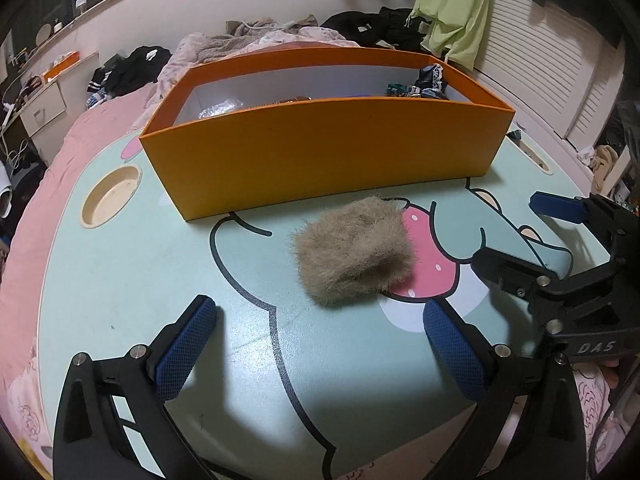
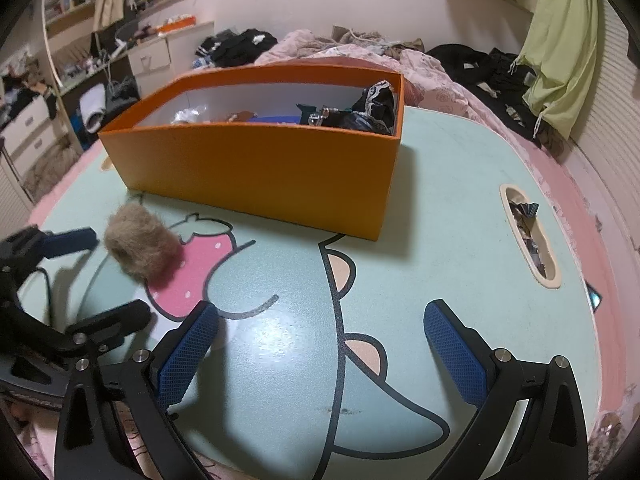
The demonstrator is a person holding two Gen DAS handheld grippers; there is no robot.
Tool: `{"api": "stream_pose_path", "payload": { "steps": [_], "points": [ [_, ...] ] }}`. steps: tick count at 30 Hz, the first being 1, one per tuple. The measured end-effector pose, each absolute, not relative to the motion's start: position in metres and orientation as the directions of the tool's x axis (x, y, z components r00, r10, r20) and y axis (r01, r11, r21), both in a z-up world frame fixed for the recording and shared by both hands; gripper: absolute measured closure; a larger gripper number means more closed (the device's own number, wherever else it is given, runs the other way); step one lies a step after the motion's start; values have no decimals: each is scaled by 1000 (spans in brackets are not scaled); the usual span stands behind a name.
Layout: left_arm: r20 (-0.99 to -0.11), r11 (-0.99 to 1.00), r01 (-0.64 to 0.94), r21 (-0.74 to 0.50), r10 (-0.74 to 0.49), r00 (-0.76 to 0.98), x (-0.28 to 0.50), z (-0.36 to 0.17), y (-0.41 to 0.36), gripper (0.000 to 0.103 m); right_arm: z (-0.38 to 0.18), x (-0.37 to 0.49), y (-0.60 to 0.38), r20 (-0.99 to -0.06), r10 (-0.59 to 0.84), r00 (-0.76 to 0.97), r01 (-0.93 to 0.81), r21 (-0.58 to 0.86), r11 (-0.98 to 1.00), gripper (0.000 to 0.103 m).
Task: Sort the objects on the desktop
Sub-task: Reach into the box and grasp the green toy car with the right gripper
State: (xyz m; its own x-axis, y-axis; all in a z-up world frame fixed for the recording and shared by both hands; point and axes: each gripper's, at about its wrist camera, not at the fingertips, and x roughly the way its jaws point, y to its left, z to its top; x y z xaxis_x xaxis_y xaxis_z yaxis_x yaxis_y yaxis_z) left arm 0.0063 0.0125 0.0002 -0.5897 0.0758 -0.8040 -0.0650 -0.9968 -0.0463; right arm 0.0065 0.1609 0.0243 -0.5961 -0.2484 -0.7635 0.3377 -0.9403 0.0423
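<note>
I'm looking at one furball point(image 1: 354, 250), tan and shaggy, lying on the table point(image 1: 120, 280) in front of the one orange box point(image 1: 320, 152), partly over a pink strawberry print. My left gripper point(image 1: 320, 344) is hanging wide open short of it, holding nothing; my right gripper point(image 2: 320, 350) is gaping empty too. I'm reading "DAS" on the right gripper's body.

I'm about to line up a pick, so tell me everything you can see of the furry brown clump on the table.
The furry brown clump is a rounded, squat tuft of tan, hair-like fibres with stray wisps around its edge, soft-looking. It lies loose on the mint-green cartoon tabletop, partly over the pink strawberry print, just in front of the orange box and apart from its wall. Nothing grips it: the left gripper is open short of it, fingers not touching.
</note>
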Motion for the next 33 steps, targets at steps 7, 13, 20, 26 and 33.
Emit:
{"api": "stream_pose_path", "payload": {
  "steps": [7,13,20,26,33],
  "points": [
    [-802,-997,-61,-40,69,-594,2,3,12,0,82,-5,167,-642,-377,-667,360,165,-918,32],
    [-802,-997,-60,-42,69,-593,1,4,12,0,111,-73,124,-688,-293,-664,382,25,-924,48],
    [-802,-998,-55,-43,68,-594,-3,3,12,0,63,-129,96,-831,-116,-545,326,-83,-942,55],
    [-802,-998,-53,-41,65,-594,-6,7,7,0,54,-127,99,-804,-75,-590,319,-148,-936,73],
    [-802,-998,-51,-42,64,-595,-3,8,6,0,93,-107,135,-670,-280,-688,331,54,-942,82]
  ]
}}
